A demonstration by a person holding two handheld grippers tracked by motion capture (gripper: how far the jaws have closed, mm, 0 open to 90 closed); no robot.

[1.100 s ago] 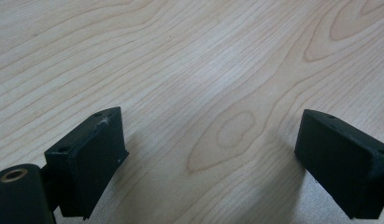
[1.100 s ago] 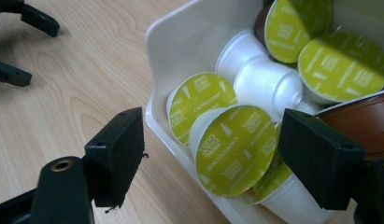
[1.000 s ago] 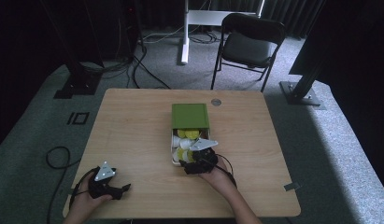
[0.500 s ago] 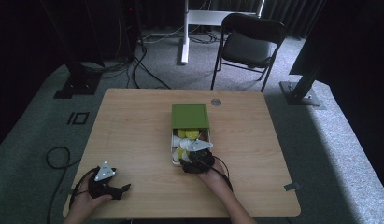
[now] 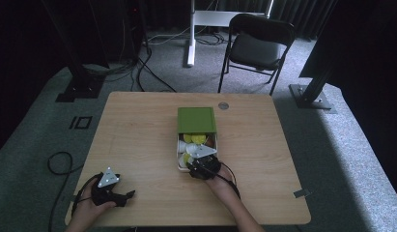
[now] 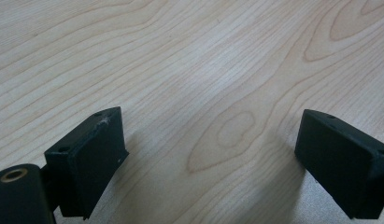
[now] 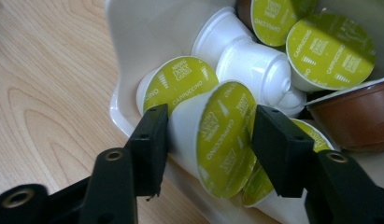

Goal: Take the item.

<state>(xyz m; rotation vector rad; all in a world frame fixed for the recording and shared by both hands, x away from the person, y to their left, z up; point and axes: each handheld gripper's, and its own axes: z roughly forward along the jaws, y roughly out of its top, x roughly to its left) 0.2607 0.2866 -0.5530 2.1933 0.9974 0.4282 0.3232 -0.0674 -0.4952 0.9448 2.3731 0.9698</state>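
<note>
The right gripper [image 7: 206, 135] had just been closing, and its two jaws were now pressed on the sides of one coffee capsule [image 7: 213, 135], a white cup with a green foil lid, so the grasp looked complete. The capsule was not lifted yet, as far as I could judge: it was at the near edge of the white tray [image 7: 133, 42], among the other capsules [image 7: 330, 44], and the tray stood just in front of the green box [image 5: 196, 119] in the middle of the table [image 5: 138, 125]. Taking the capsule out and putting it somewhere was left to do. The left gripper [image 6: 208, 154] rested well apart from the tray, near the table's front left corner, with its jaws wide apart over bare wood and nothing between them. In the high view the right gripper [image 5: 204, 167] covered the grasped capsule, and the brown capsule [image 7: 353, 116] was cut off by the right jaw, so how many capsules remained was hard to count.
</note>
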